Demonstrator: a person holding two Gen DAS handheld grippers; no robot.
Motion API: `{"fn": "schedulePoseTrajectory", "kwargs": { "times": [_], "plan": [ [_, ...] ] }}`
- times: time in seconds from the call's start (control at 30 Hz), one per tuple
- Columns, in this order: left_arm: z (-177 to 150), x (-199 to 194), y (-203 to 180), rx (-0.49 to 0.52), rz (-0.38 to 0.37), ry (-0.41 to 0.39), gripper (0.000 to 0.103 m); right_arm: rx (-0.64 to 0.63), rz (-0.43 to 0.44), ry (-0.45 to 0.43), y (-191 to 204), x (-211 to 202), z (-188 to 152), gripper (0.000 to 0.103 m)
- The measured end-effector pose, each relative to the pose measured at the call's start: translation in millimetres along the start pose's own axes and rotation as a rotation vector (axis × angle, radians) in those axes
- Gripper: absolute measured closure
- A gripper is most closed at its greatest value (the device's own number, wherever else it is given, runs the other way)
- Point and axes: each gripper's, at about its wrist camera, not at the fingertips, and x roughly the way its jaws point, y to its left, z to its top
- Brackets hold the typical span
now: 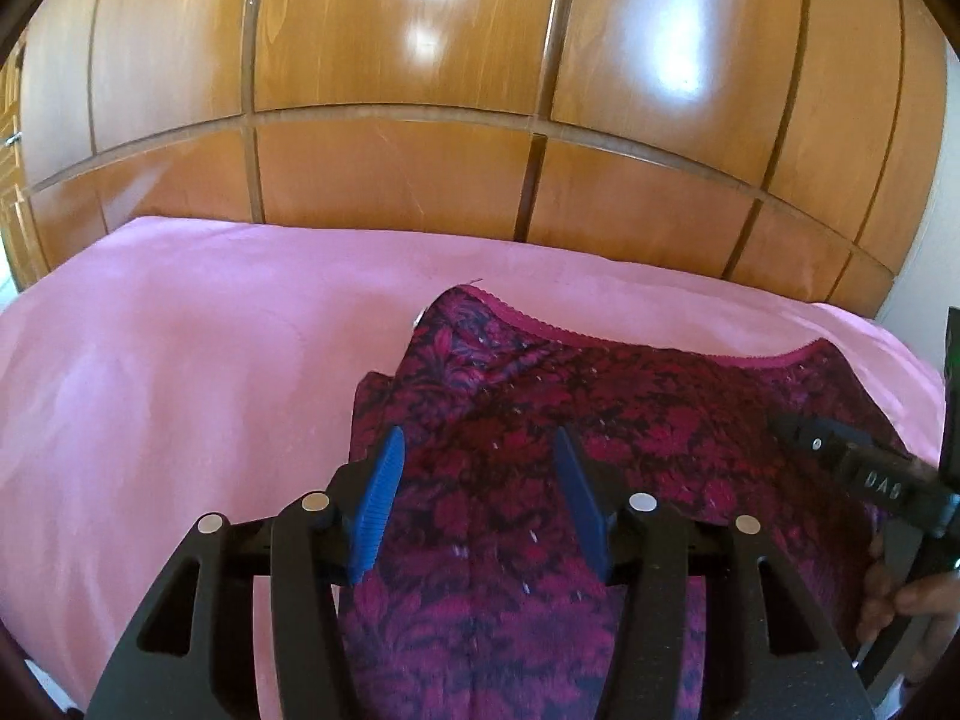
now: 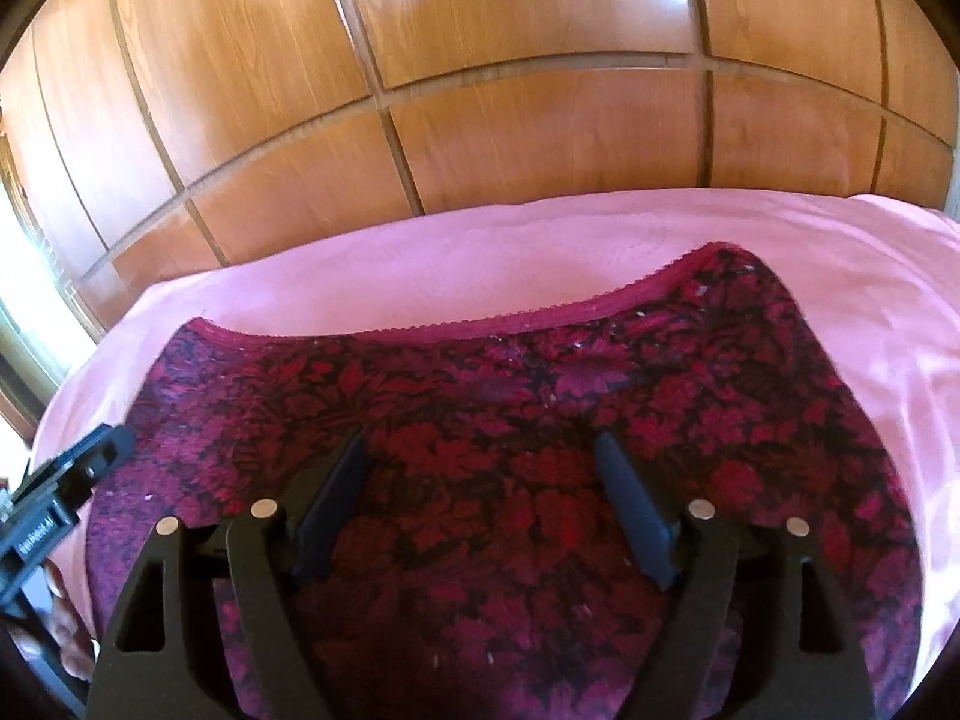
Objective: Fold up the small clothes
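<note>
A small red and dark floral garment (image 1: 600, 420) with a pink lace waistband lies flat on the pink bed sheet (image 1: 180, 360). My left gripper (image 1: 480, 444) is open, its blue pads spread over the garment's left part, holding nothing. My right gripper (image 2: 480, 444) is open above the garment's middle (image 2: 510, 420), empty. The right gripper also shows at the right edge of the left wrist view (image 1: 852, 462). The left gripper shows at the left edge of the right wrist view (image 2: 72, 474).
A wooden panelled wardrobe (image 1: 420, 90) stands right behind the bed. The pink sheet (image 2: 480, 240) spreads to the left and beyond the garment. A bright window area shows at the far left of the right wrist view (image 2: 24, 312).
</note>
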Motion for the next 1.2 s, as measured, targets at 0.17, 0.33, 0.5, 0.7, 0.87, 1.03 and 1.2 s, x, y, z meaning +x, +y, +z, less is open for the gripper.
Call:
{"fn": "schedulePoseTrajectory", "kwargs": {
  "times": [0.17, 0.33, 0.5, 0.7, 0.87, 1.03, 1.2],
  "plan": [
    [-4.6, -6.2, 1.0, -0.003, -0.009, 0.013, 0.052, 0.018, -0.013, -0.019, -9.4, -26.2, -9.5, 0.024],
    [-10.2, -10.9, 0.3, 0.002, -0.010, 0.015, 0.052, 0.045, -0.035, -0.033, -25.1, -47.2, -15.8, 0.024],
    [-16.2, -15.7, 2.4, -0.005, -0.005, 0.020, 0.052, 0.075, -0.086, -0.053, -46.8, -67.9, -20.7, 0.024],
    [-21.5, -20.1, 6.8, -0.013, 0.002, 0.021, 0.052, 0.113, -0.111, -0.053, -74.6, -80.5, -29.0, 0.033],
    [-22.9, -22.5, 19.5, -0.037, 0.014, 0.025, 0.052, 0.101, -0.118, -0.055, -76.4, -82.3, -37.8, 0.033],
    [-21.4, -22.2, 34.3, -0.061, 0.043, 0.031, 0.052, 0.117, -0.111, -0.050, -77.5, -78.0, -42.1, 0.033],
    [-19.3, -19.8, 46.9, -0.081, 0.075, 0.047, 0.052, 0.132, -0.099, -0.049, -79.4, -77.5, -44.3, 0.033]
  ]
}}
